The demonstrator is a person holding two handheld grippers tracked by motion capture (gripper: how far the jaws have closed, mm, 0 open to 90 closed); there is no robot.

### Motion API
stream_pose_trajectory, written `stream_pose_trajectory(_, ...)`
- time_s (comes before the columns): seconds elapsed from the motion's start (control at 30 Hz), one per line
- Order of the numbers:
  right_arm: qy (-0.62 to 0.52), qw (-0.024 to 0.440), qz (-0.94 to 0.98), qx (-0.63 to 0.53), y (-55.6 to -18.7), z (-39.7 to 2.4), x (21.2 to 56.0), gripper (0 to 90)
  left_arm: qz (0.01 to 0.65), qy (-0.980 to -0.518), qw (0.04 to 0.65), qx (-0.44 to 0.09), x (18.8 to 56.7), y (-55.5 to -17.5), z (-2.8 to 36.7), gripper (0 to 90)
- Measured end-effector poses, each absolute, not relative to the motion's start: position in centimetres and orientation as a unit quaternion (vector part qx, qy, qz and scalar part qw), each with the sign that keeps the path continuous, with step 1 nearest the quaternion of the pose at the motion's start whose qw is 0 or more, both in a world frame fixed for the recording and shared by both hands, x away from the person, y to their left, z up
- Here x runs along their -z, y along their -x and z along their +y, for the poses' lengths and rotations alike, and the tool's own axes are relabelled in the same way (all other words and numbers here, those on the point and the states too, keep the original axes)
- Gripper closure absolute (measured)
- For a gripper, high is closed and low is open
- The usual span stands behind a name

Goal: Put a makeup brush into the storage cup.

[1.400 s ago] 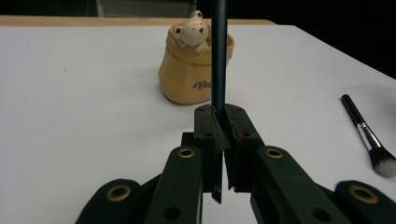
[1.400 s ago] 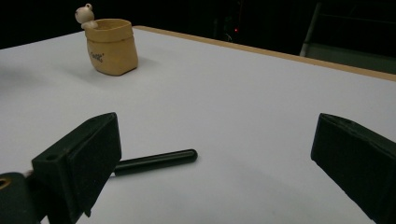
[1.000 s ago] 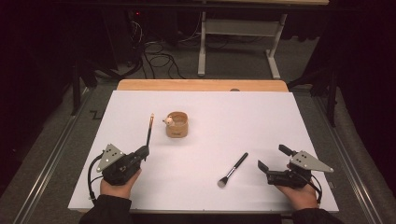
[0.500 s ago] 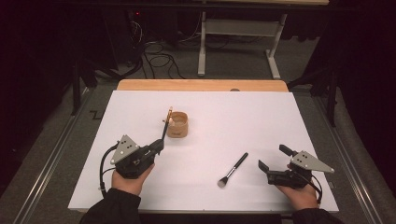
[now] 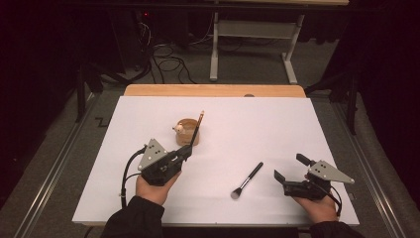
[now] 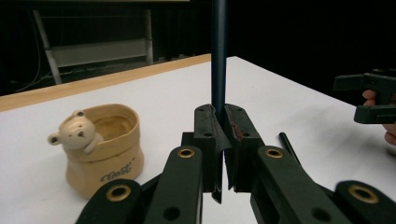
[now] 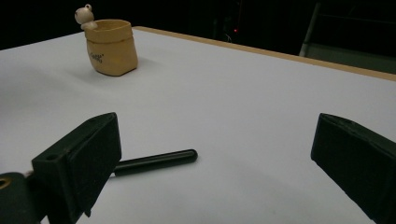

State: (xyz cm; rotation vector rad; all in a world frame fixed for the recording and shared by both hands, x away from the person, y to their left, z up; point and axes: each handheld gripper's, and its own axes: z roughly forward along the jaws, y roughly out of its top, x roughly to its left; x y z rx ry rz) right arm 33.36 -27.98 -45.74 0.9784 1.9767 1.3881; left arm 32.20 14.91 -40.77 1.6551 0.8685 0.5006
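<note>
My left gripper [image 5: 187, 151] is shut on a thin dark stick [image 5: 197, 128] with a tan tip, which slants up beside a tan cup [image 5: 184, 132] bearing a small bear figure. In the left gripper view the stick [image 6: 218, 56] rises straight from the closed jaws of the left gripper [image 6: 223, 140], with the cup [image 6: 100, 149] to its left. A black-handled makeup brush [image 5: 247, 179] lies flat on the white table [image 5: 297, 129]. My right gripper [image 5: 292, 167] rests near the front right, open and holding nothing. Between its jaws lies the brush handle [image 7: 159, 161].
The table's far edge is a wooden strip [image 5: 213, 90]. Beyond it lie floor cables and a white metal frame [image 5: 252, 34]. The right gripper [image 6: 369, 98] shows at the far right of the left gripper view.
My left gripper moved right and up with the stick, from the table's left side to just beside the cup. The right gripper and the makeup brush stayed put.
</note>
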Motion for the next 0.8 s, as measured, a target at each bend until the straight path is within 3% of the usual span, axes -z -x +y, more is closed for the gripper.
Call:
stream_pose_trajectory(0.53,-0.357,0.266,0.74,-0.504,-33.4,-27.0,45.9,2.4,0.335,-0.703,0.6,-0.18,42.0,-31.9,12.9,84.5)
stream_pose_trajectory(0.8,-0.344,0.266,0.735,-0.52,-33.4,-25.2,44.1,2.6,0.33,-0.704,0.603,-0.177,42.2,-31.9,12.9,84.5)
